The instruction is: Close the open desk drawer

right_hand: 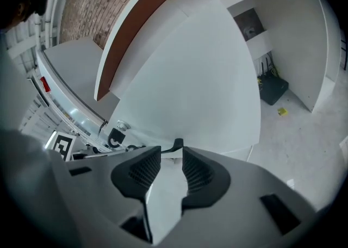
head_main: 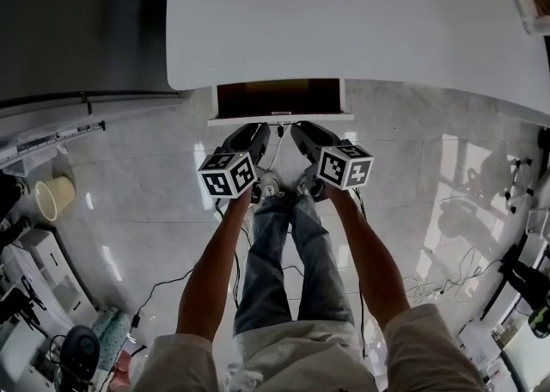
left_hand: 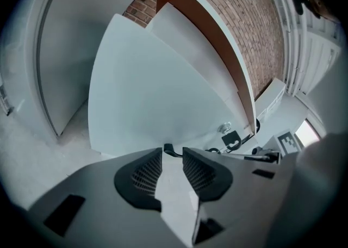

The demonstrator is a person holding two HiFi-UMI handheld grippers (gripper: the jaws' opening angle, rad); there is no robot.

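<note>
Overhead, the white desk fills the top of the head view, above a glossy pale floor. Under the desk's near edge, the drawer stands pulled out toward the person, its brown inside showing behind the white front panel. The person's legs in jeans run down the middle of the view, with 2 bare forearms reaching forward on either side of them. The left gripper and the right gripper sit side by side just below the front panel, both tips pointing at it, 1 on each side of its middle. Whether either tip touches the panel cannot be told. In the left gripper view, the left gripper has its jaws apart with nothing clamped, and the panel looms right ahead. The right gripper likewise has its jaws parted and empty, facing the panel. A small round silver fitting sits near the panel's lower edge.
</note>
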